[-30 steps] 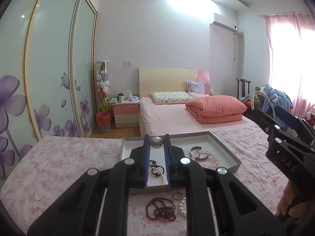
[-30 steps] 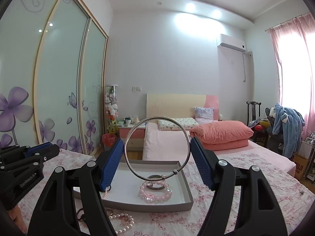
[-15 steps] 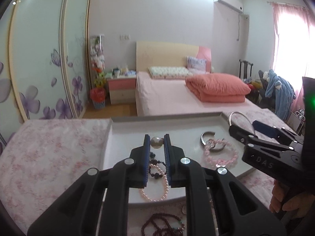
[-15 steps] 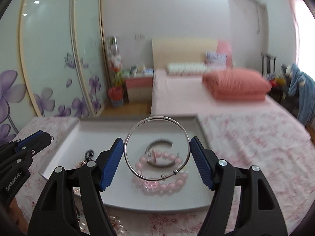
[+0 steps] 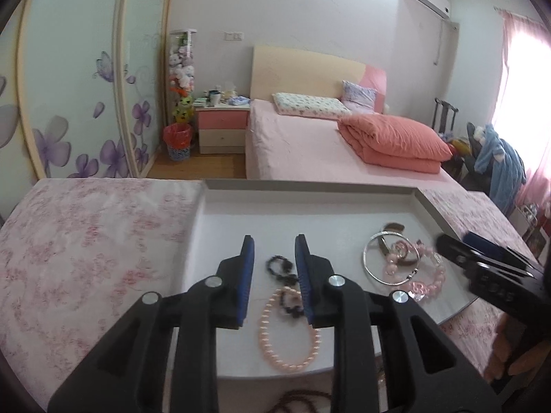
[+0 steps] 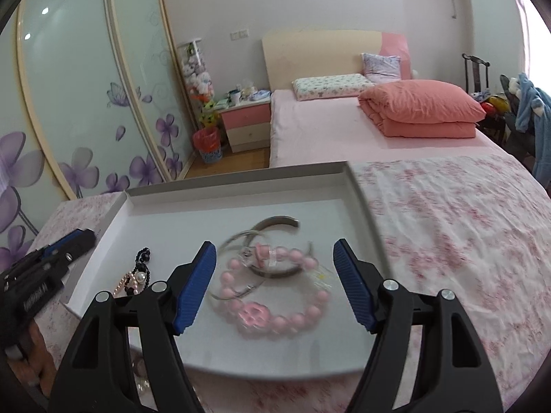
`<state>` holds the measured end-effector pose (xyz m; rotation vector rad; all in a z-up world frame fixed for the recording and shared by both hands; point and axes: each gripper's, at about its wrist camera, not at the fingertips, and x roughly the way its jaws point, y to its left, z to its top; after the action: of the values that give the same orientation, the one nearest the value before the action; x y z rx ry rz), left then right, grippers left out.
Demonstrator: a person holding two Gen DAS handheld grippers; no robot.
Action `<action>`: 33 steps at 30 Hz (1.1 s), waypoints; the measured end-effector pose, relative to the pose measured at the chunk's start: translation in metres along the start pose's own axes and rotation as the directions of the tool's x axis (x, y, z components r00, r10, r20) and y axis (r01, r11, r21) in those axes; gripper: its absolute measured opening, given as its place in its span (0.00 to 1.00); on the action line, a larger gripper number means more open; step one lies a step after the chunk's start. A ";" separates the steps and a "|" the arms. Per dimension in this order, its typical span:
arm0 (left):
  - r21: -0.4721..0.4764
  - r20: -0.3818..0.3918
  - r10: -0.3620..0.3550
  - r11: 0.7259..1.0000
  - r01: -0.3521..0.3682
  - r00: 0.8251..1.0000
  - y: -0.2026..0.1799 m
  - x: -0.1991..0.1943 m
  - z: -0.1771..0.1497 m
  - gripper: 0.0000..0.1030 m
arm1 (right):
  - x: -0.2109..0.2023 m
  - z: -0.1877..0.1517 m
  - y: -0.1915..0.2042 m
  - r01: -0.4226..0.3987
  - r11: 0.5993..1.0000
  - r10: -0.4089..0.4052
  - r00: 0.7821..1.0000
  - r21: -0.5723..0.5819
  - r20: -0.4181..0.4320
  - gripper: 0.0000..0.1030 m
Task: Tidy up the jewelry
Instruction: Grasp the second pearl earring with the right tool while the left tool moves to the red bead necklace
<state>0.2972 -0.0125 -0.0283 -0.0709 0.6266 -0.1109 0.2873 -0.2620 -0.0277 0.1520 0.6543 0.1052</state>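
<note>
Jewelry sits mostly in the shallow grey tray [image 6: 358, 186] on the floral cloth [image 6: 447, 213]. Tray holds: thin silver hoop bangle [image 5: 391, 261], lying flat w/ a pink bead bracelet [image 6: 275, 296] and an open silver cuff [image 6: 279, 222] overlapping it; toward the tray's left side, a pink pearl strand [image 5: 287, 330] tangled w/ dark beads [image 5: 280, 268]. More dark beads [image 5: 299, 395] lie outside, just off the tray's near edge.

Handling, my guess: hoop is light, stiff, slick metal, so pinch across the rim. Strands are limp and will drape; take a bunched part, not a single bead.

Left gripper [image 5: 274, 265] hovers over the dark beads, jaws narrow and opening, nothing pinched. Right gripper [image 6: 274, 275] stands wide, closing slightly, over the bracelet pile w/o gripping anything.
</note>
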 end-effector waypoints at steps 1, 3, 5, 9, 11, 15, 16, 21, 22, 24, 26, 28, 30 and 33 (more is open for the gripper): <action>-0.011 0.007 0.004 1.000 -0.004 1.000 0.005 -0.006 0.000 0.25 | -0.004 0.000 -0.003 -0.002 1.000 0.002 1.000 0.004 0.003 0.63; -0.026 0.018 0.012 1.000 -0.012 1.000 0.013 -0.017 0.000 0.25 | -0.015 -0.005 -0.007 -0.005 1.000 0.005 1.000 0.008 0.002 0.61; -0.037 0.027 0.022 0.999 -0.021 0.999 0.022 -0.031 -0.003 0.25 | -0.025 -0.011 -0.007 -0.016 1.000 0.016 1.000 0.005 -0.008 0.58; -0.056 0.026 0.036 0.998 -0.034 0.999 0.036 -0.055 -0.011 0.31 | -0.036 -0.026 -0.004 -0.045 0.999 0.045 0.998 -0.001 -0.051 0.52; -0.050 0.023 0.042 0.998 -0.040 0.999 0.040 -0.067 -0.019 0.32 | -0.038 -0.035 0.001 -0.055 0.998 0.054 0.995 -0.017 -0.078 0.49; -0.025 -0.006 0.047 0.999 -0.047 0.999 0.041 -0.085 -0.038 0.39 | -0.043 -0.053 0.012 -0.078 0.996 0.071 0.989 -0.052 -0.131 0.47; -0.023 -0.013 0.047 0.999 -0.047 0.999 0.041 -0.087 -0.043 0.39 | -0.044 -0.058 0.015 -0.092 0.994 0.083 0.986 -0.054 -0.145 0.46; -0.022 -0.039 0.064 0.998 -0.065 0.997 0.048 -0.096 -0.061 0.45 | -0.057 -0.077 0.041 -0.209 0.970 0.182 0.963 -0.127 -0.198 0.46; -0.023 -0.041 0.068 0.997 -0.069 0.997 0.050 -0.097 -0.063 0.45 | -0.060 -0.084 0.048 -0.239 0.959 0.204 0.955 -0.153 -0.214 0.46; -0.028 -0.045 0.078 0.996 -0.080 0.996 0.054 -0.098 -0.066 0.45 | -0.064 -0.093 0.061 -0.281 0.941 0.232 0.942 -0.190 -0.242 0.43; -0.042 -0.045 0.090 0.995 -0.092 0.995 0.058 -0.100 -0.067 0.45 | -0.067 -0.103 0.074 -0.316 0.922 0.255 0.930 -0.225 -0.264 0.42; -0.050 -0.043 0.102 0.993 -0.104 0.994 0.062 -0.102 -0.068 0.46 | -0.068 -0.111 0.086 -0.328 0.904 0.253 0.928 -0.273 -0.275 0.40; -0.056 -0.042 0.107 0.992 -0.109 0.993 0.063 -0.104 -0.068 0.46 | -0.066 -0.116 0.097 -0.329 0.889 0.240 0.927 -0.318 -0.287 0.37; -0.058 -0.039 0.111 0.992 -0.114 0.993 0.064 -0.106 -0.068 0.46 | -0.061 -0.122 0.106 -0.335 0.878 0.232 0.922 -0.342 -0.309 0.30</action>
<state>0.1775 0.0616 -0.0282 -0.0914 0.6685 0.0158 0.1593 -0.1540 -0.0680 -0.1560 0.8571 0.5478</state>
